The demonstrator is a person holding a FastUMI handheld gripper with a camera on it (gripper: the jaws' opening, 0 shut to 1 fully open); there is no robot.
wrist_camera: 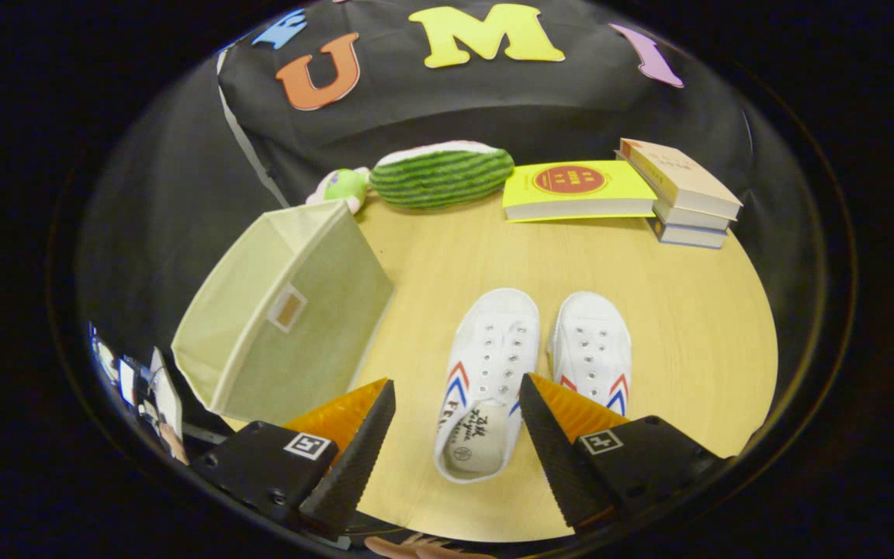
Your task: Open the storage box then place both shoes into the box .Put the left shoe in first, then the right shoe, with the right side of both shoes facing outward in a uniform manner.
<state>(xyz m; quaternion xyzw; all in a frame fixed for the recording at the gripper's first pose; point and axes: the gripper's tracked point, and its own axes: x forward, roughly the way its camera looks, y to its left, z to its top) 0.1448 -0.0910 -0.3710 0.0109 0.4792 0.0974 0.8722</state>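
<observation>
Showing the start of the task: the claw (455, 419) is held wide apart and grips nothing. The left shoe (486, 380) lies between its fingers, the right shoe (593, 349) just beside. The storage box (284, 318), ahead-left, holds neither shoe.

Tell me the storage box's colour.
Pale beige storage box, clearest in the gripper view.

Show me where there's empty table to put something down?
Bare wood lies between the white shoes and the yellow book, and beside the right shoe, below the book stack. It's crowded along the back wall: watermelon toy, books. The storage box fills the other side. The gripper has its jaws open around the left shoe.
</observation>
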